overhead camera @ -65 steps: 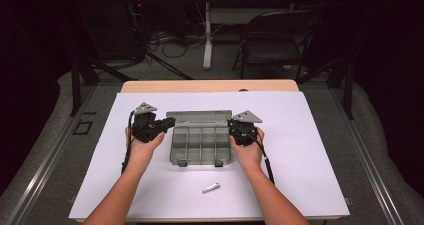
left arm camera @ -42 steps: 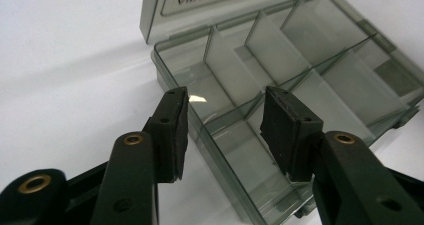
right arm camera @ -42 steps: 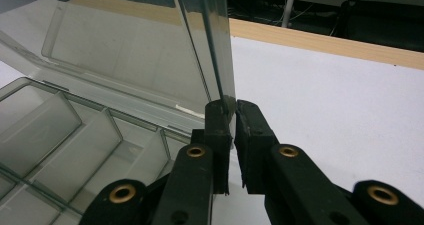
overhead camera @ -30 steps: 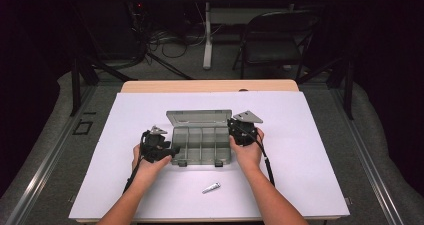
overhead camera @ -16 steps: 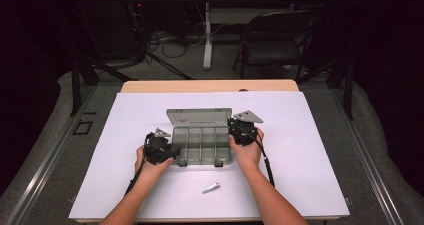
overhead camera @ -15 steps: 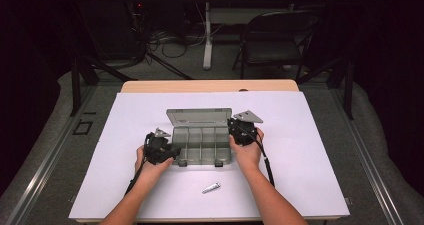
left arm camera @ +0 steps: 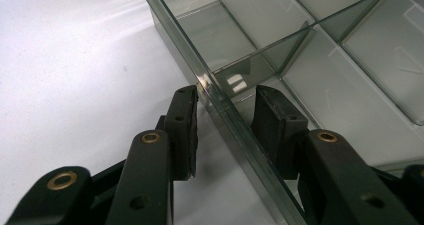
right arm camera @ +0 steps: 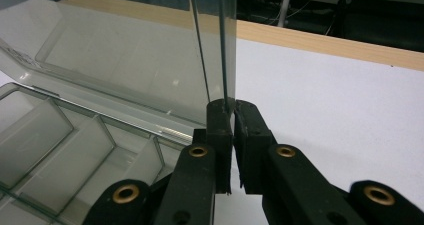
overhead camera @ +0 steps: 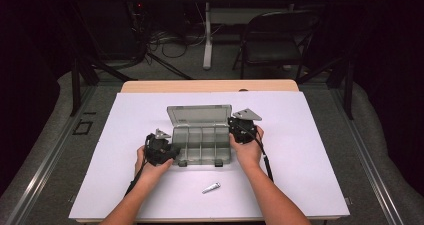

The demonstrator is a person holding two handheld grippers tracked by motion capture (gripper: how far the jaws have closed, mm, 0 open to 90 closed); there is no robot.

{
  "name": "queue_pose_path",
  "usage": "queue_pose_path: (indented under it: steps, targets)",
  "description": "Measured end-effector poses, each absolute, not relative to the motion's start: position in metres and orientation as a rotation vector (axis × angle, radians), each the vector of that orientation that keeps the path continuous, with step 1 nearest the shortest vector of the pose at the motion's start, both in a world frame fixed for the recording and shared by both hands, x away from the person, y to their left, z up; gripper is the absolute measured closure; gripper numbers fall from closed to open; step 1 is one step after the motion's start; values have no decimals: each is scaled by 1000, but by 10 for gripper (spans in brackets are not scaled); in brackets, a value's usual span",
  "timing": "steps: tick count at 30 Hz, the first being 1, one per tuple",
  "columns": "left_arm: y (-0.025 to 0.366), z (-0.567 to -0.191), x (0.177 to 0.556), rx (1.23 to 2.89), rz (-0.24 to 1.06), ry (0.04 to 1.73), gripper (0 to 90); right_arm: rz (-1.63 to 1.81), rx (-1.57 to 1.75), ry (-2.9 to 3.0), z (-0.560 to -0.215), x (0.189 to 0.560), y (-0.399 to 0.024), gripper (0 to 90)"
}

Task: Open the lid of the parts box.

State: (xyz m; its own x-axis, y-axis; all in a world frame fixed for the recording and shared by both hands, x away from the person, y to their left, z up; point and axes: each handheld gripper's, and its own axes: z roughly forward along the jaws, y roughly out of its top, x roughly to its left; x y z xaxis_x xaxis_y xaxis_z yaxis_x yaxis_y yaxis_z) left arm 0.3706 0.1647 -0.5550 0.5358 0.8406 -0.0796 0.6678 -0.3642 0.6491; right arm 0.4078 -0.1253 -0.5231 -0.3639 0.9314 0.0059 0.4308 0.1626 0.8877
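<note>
A clear plastic compartment box (overhead camera: 176, 144) lies on the white table with its lid (overhead camera: 200, 116) standing up at the back. My right gripper (overhead camera: 233, 130) is shut on the lid's right edge; in the right gripper view both pads (right arm camera: 220, 120) pinch the thin lid (right arm camera: 125, 60). My left gripper (overhead camera: 172, 153) is at the box's front left corner. In the left gripper view its jaws (left arm camera: 227, 97) straddle the box's wall (left arm camera: 175, 22) and have just been closing, with a gap still at each pad. A small silver metal piece (overhead camera: 211, 187) lies near the front edge.
The white sheet (overhead camera: 320, 150) covers the table, with a wooden strip (overhead camera: 210, 86) showing at the far edge. Beyond stand a black folding chair (overhead camera: 275, 40), a second table's leg (overhead camera: 206, 35) and cables on the floor.
My left gripper has come from beside the lid's left end toward me, down to the box's front left corner. The right gripper has kept its place on the lid.
</note>
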Motion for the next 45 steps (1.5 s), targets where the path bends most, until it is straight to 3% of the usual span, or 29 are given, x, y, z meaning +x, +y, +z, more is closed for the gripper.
queue_pose_path:
  steps: [45]
  targets:
    - [164, -556, 370, 2129, 360, 1223, 630, 1109, 1515, 1908, -512, 441, -123, 883]
